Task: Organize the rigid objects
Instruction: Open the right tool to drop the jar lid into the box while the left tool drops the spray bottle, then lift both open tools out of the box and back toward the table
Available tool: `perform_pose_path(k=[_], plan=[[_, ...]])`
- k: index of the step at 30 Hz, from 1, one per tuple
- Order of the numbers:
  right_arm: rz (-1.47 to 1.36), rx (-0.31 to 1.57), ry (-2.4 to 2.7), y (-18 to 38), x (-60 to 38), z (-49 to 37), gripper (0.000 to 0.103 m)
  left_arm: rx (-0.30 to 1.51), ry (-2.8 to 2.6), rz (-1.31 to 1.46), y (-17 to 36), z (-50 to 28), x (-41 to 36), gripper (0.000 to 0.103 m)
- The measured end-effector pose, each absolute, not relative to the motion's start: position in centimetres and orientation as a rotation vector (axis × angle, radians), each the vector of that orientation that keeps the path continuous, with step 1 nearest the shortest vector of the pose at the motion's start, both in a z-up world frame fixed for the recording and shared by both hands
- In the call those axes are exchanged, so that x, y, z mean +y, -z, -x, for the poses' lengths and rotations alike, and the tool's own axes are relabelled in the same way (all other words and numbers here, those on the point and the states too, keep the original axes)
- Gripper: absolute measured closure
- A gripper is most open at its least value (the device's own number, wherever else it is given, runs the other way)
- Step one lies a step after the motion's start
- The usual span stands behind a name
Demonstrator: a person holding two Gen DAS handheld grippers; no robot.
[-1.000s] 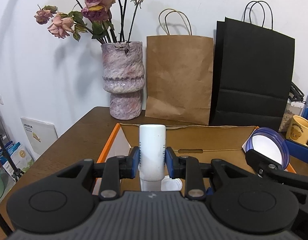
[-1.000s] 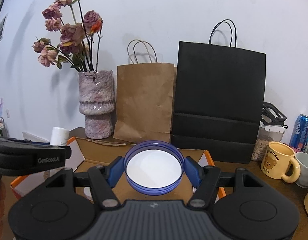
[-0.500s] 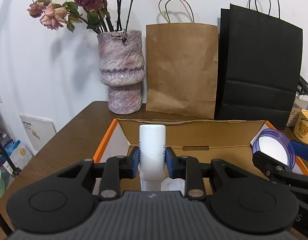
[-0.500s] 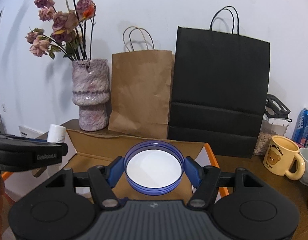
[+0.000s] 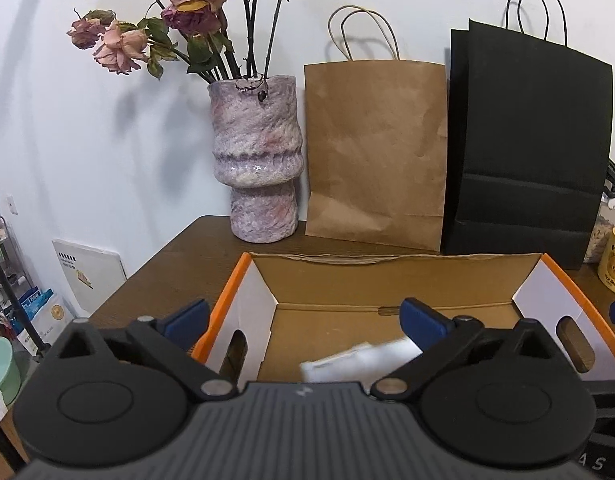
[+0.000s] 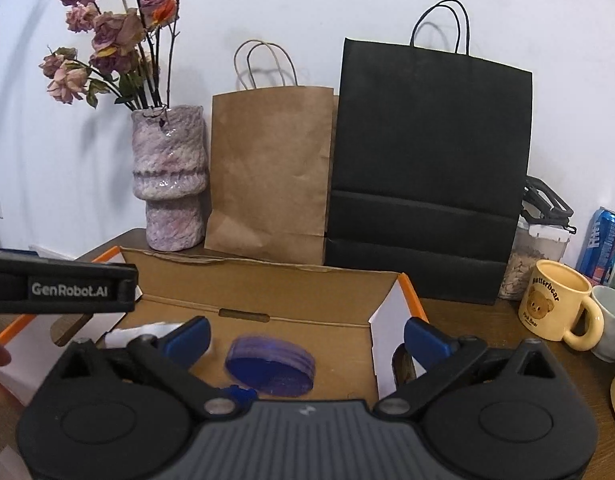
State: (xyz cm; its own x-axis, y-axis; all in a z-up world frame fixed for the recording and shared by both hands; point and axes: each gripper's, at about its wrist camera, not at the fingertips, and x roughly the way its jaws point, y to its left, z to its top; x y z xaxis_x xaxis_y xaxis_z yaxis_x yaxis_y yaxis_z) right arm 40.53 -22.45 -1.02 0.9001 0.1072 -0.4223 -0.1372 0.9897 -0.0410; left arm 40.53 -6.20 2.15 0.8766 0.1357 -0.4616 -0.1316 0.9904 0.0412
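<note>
Release is the step in hand. Left wrist view: your left gripper (image 5: 303, 318) is opening wide over the box (image 5: 387, 276), white bottle (image 5: 363, 362) blurred at 6 o'clock inside. Right wrist view: your right gripper (image 6: 305, 334) is opening too, nothing pressed; blue lid (image 6: 270, 365) lies inside. Next, I judge, withdraw both for more items.

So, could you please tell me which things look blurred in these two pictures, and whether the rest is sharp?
Left wrist view: the white bottle in the cardboard box is smeared, while the vase and paper bags are sharp. Right wrist view: the blue dish in the box is smeared too, while the yellow mug is crisp. Both views bow straight edges near the rim.
</note>
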Motion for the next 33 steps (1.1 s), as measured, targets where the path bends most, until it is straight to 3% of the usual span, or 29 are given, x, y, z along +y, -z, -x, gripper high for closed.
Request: perform_pose_path(k=[33], plan=[[0.072, 0.424, -0.138, 0.4, -22.3, -39.6, 0.000, 0.508, -0.132, -0.021, -2.4, -40.1, -6.2, 0.000]])
